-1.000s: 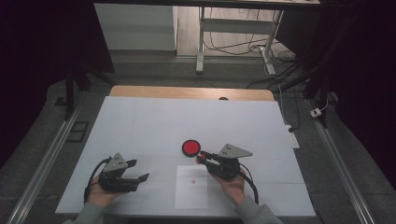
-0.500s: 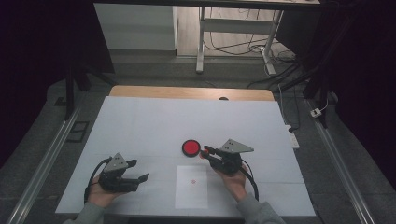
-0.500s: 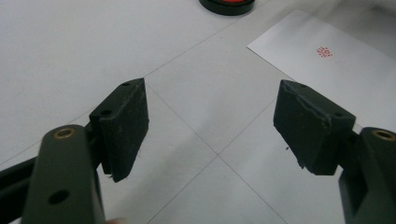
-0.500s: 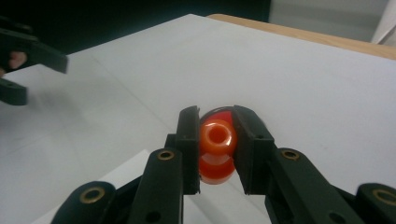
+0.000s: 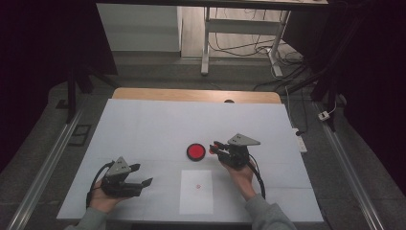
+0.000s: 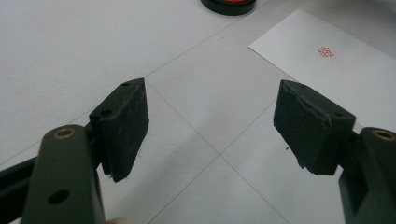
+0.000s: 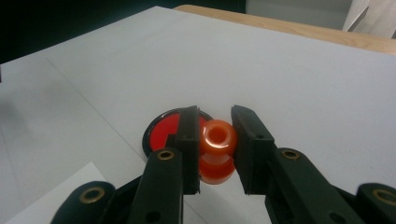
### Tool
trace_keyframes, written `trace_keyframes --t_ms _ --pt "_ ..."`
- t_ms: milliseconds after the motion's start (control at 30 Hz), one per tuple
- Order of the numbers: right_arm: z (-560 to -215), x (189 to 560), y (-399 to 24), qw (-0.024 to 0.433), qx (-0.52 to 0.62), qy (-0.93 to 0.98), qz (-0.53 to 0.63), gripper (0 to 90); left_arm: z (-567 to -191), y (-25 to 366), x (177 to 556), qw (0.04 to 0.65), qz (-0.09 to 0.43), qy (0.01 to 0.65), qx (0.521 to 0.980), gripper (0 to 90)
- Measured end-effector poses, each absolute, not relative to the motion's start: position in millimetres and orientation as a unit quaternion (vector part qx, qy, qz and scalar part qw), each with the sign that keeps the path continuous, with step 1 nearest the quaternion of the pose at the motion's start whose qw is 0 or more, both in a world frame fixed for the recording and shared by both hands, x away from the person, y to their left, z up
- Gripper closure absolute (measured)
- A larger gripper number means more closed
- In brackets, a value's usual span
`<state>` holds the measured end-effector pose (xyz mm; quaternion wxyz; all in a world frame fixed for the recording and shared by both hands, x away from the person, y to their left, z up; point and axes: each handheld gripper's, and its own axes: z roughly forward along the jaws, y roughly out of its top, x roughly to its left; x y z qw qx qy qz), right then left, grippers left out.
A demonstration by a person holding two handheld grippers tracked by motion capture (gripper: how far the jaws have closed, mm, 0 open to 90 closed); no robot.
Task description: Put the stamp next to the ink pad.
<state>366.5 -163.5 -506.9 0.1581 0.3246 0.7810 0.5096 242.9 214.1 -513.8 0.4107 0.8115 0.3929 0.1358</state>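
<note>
My right gripper (image 5: 217,146) is shut on a small orange spool-shaped stamp (image 7: 216,142), just right of a round red pad with a black rim (image 5: 196,151). In the right gripper view the jaws pinch the stamp from both sides, and the red pad (image 7: 163,131) lies right behind their tips. A white paper (image 5: 197,191) with a small red mark (image 5: 197,186) lies near the front edge. My left gripper (image 5: 142,175) rests at the front left, open, with nothing between its pads (image 6: 123,123). The paper (image 6: 343,63) shows past them.
The white tabletop (image 5: 158,124) has a wooden strip (image 5: 191,95) along its far edge. Metal rails (image 5: 45,165) run along both sides of the table. Desk legs and cables (image 5: 239,48) stand on the floor beyond.
My right gripper has moved a little away from the paper, up and to the right, with the orange stamp still in it. The left gripper has not moved.
</note>
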Motion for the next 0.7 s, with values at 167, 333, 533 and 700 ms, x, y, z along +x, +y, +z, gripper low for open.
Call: trace_keyframes --t_ms 167,333,533,700 --pt "-512 374 -158 0.162 0.325 0.791 0.492 72.2 -514 214 243 0.411 0.136 0.393 0.811 27.0" --pt "-521 385 -155 0.171 0.328 0.800 0.472 72.1 -514 214 243 0.409 0.135 0.394 0.812 27.0" --pt "-528 390 -153 0.167 0.335 0.809 0.453 72.1 -515 215 243 0.409 0.136 0.394 0.812 27.0" --pt "-530 389 -149 0.171 0.327 0.820 0.438 72.0 -515 214 243 0.406 0.137 0.392 0.814 26.9"
